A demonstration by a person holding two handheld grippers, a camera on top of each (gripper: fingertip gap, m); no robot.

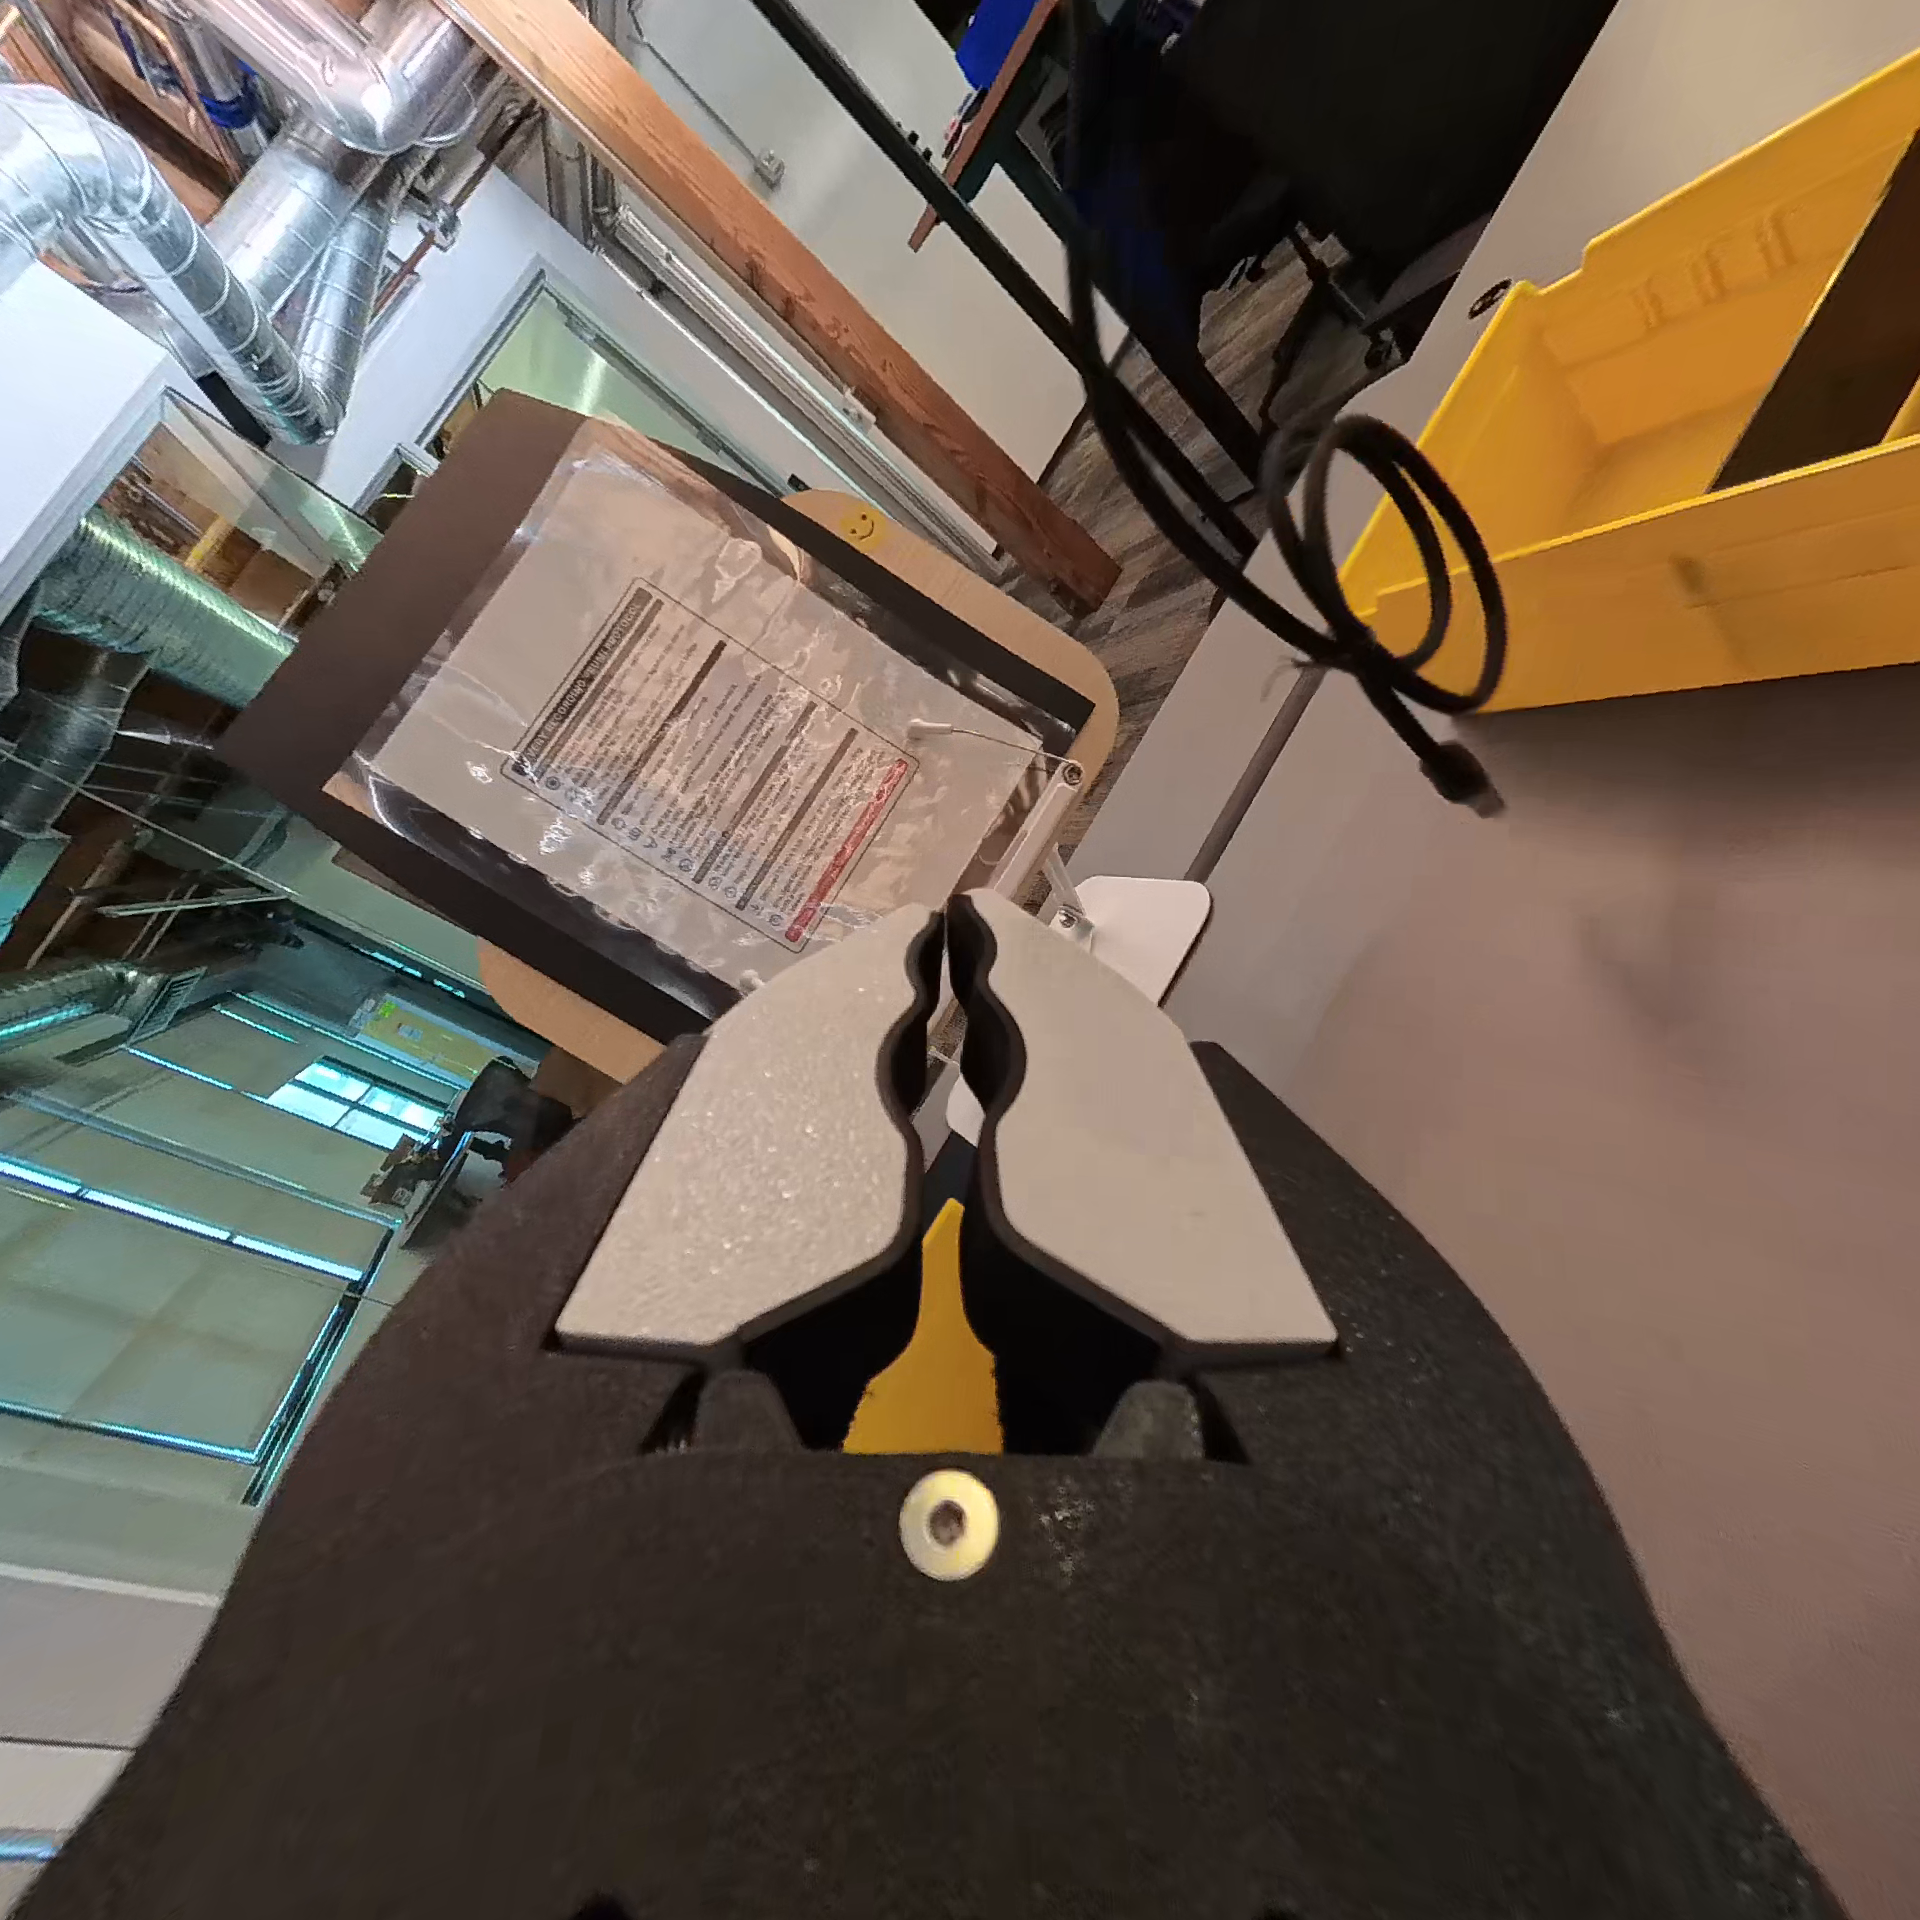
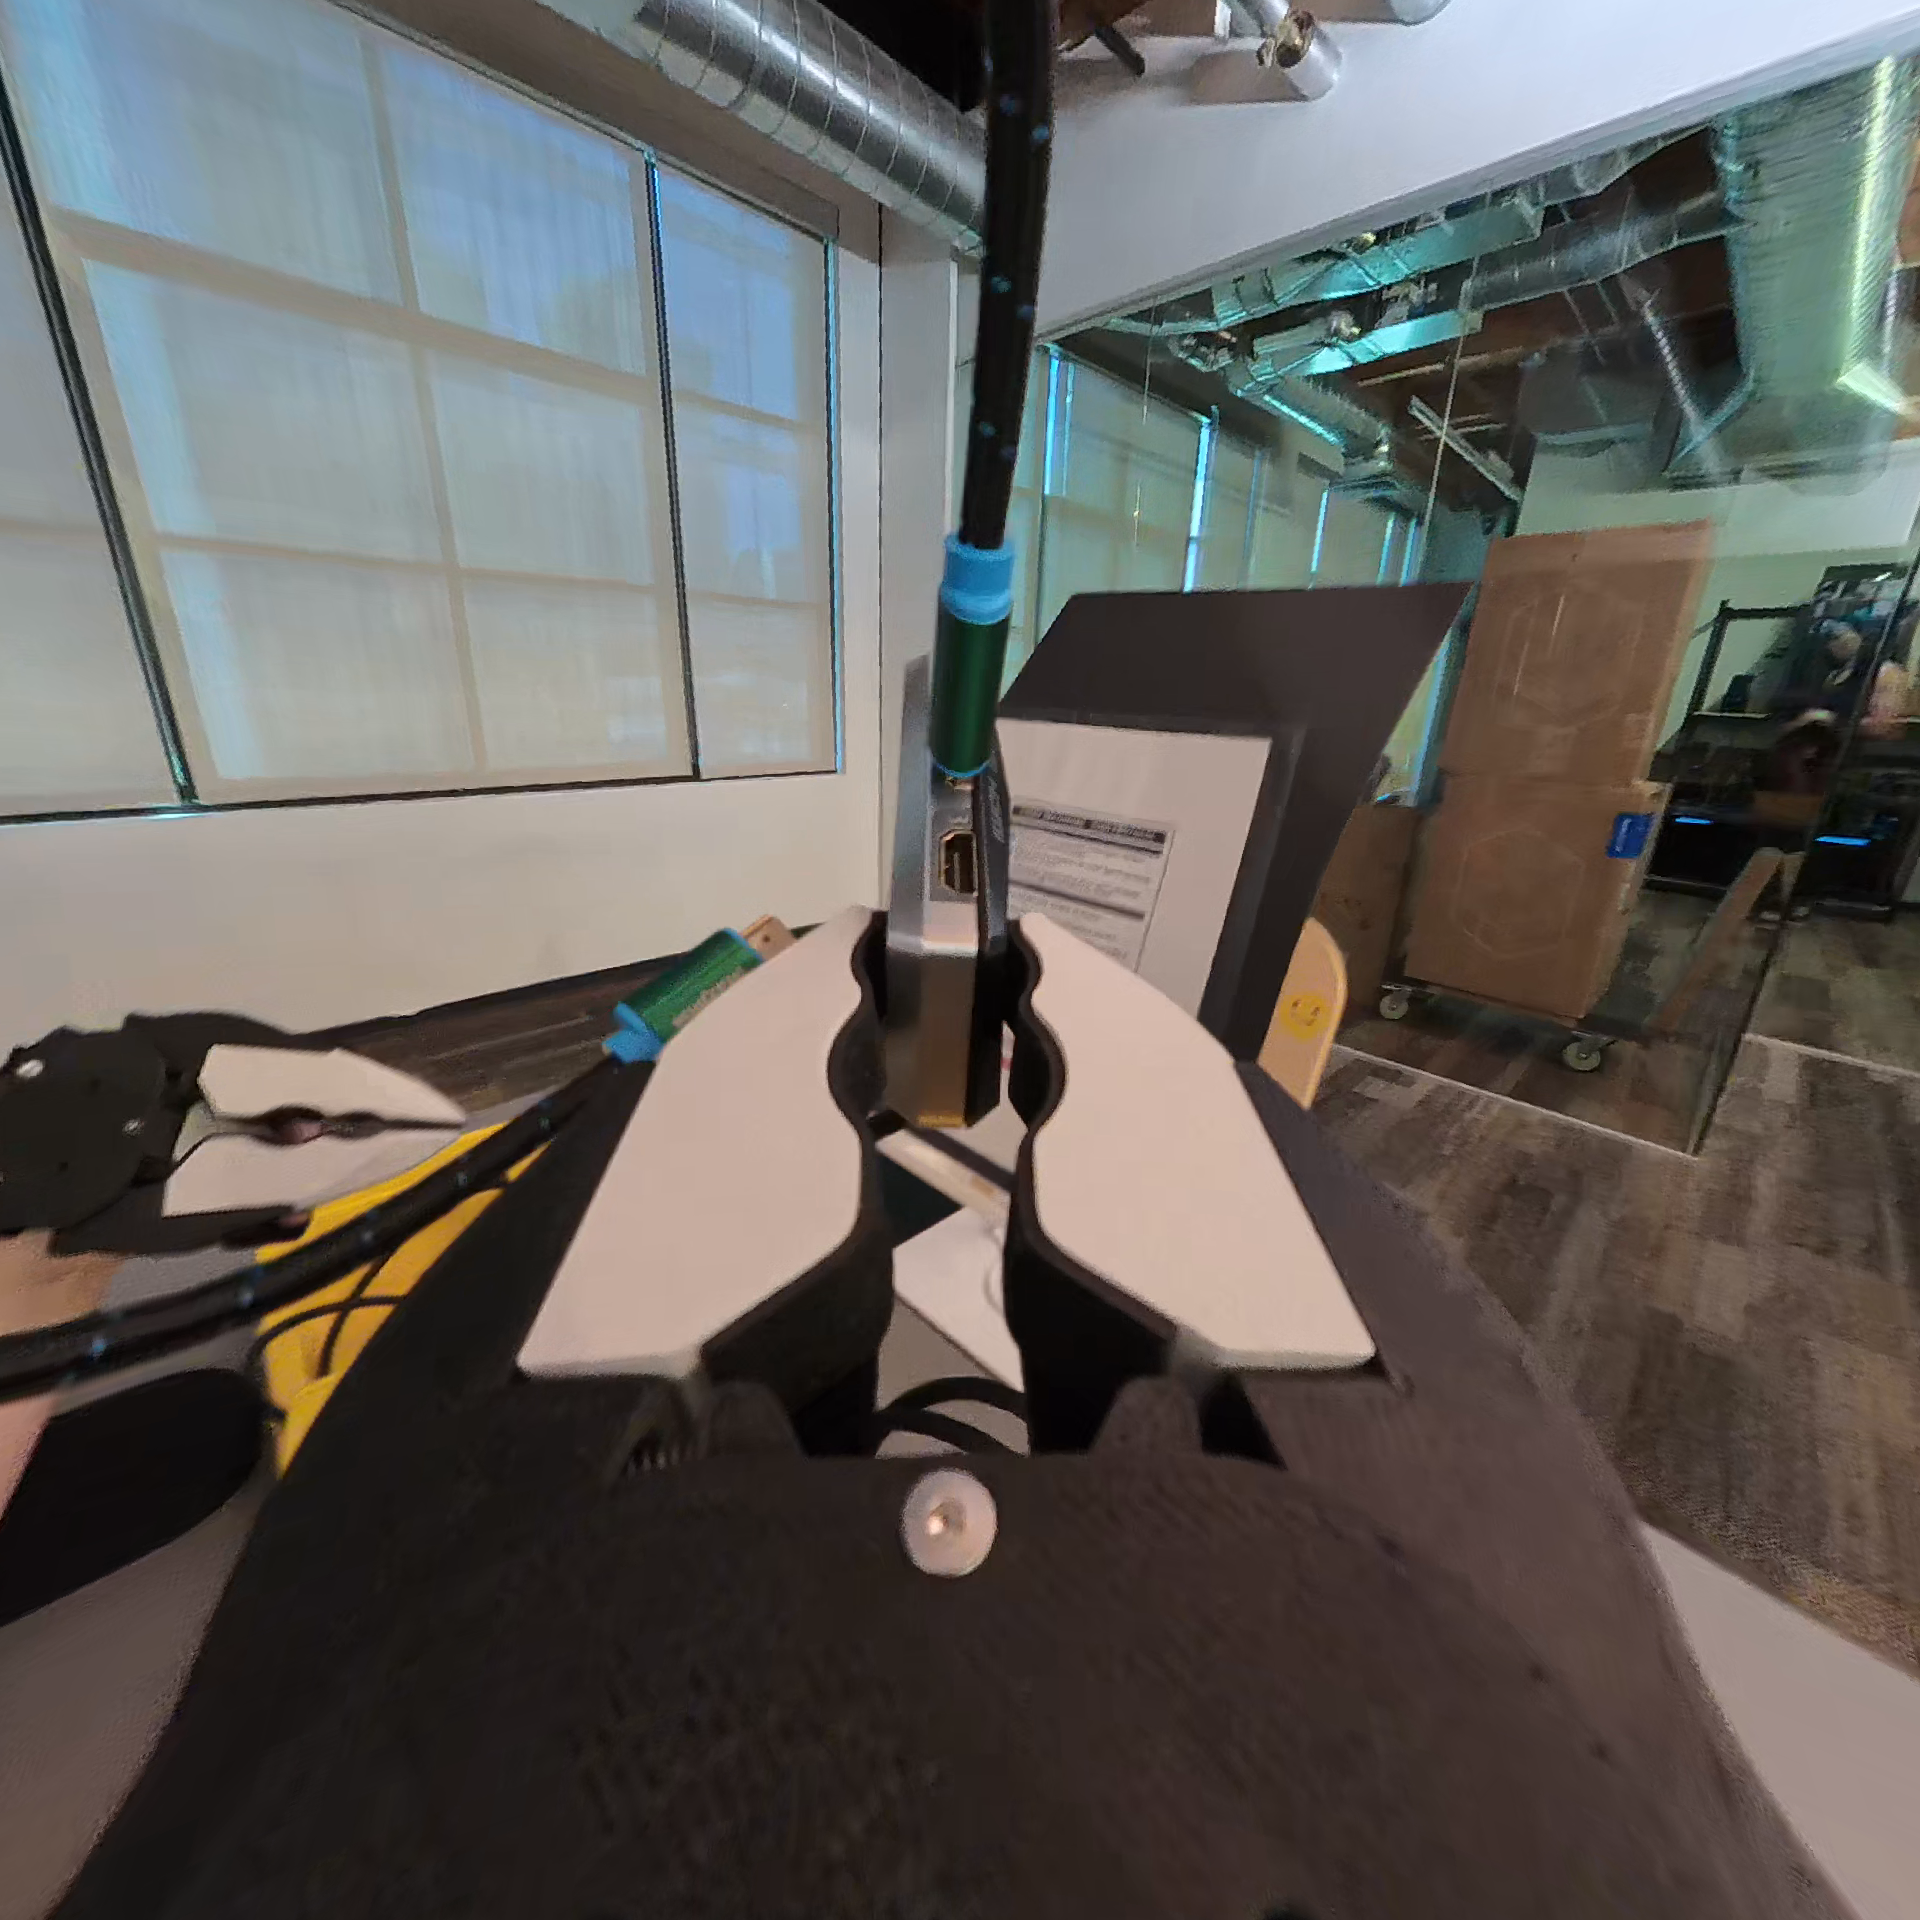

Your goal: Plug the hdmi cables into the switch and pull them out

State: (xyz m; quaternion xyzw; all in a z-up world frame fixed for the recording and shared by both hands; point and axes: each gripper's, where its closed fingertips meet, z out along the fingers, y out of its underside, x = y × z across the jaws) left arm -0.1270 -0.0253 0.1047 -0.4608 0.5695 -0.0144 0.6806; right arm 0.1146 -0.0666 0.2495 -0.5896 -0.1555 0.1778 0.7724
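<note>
We're in an office-style lab or workshop. Bare silver ducts (image 1: 156, 260) run overhead past a wood beam (image 1: 790, 281), with big gridded windows (image 2: 395, 416) far left. Glass partitions (image 2: 1558, 520) on the right, carpet tiles (image 2: 1662, 1299) underfoot, a cardboard crate (image 2: 1558, 779) on casters far right, and a yellow bin (image 1: 1662, 499) on the grey table (image 1: 1610, 1143).

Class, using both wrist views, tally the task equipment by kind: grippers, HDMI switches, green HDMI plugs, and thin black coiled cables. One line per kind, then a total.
Grippers: 2, the left gripper and the right gripper
HDMI switch: 1, held between the right fingers
Green HDMI plugs: 2, one seated in the switch, one loose
Thin black coiled cable: 1
Total: 6
</note>
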